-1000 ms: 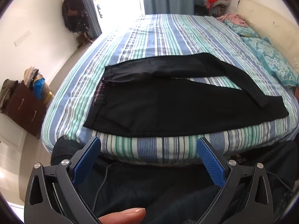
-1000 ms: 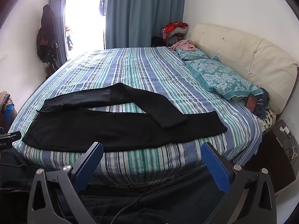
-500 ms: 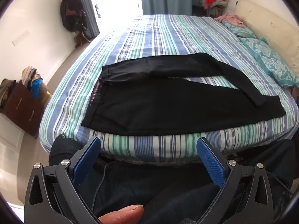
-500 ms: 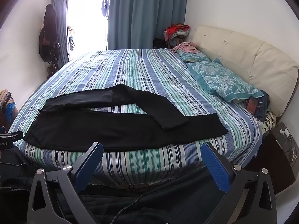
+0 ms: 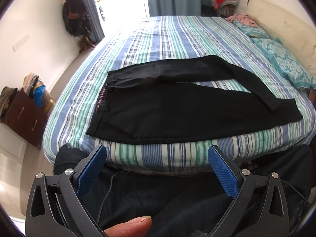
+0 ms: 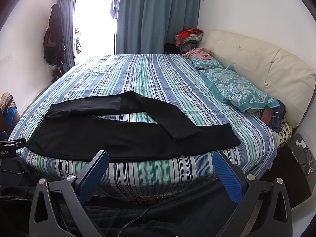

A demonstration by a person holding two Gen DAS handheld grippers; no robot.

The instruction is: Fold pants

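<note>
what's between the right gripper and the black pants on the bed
In the right wrist view, only the striped bedspread's overhanging edge lies between the open right gripper and the black pants.

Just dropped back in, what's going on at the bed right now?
A person holds both grippers open and short of the striped bed, gripping nothing. The black pants lie spread near the bed's front edge, waistband to the left, with the far leg bent across so its cuff rests on the near leg. The left gripper faces the waist half, the right gripper faces the leg ends. No fold has been made by either gripper yet.
</note>
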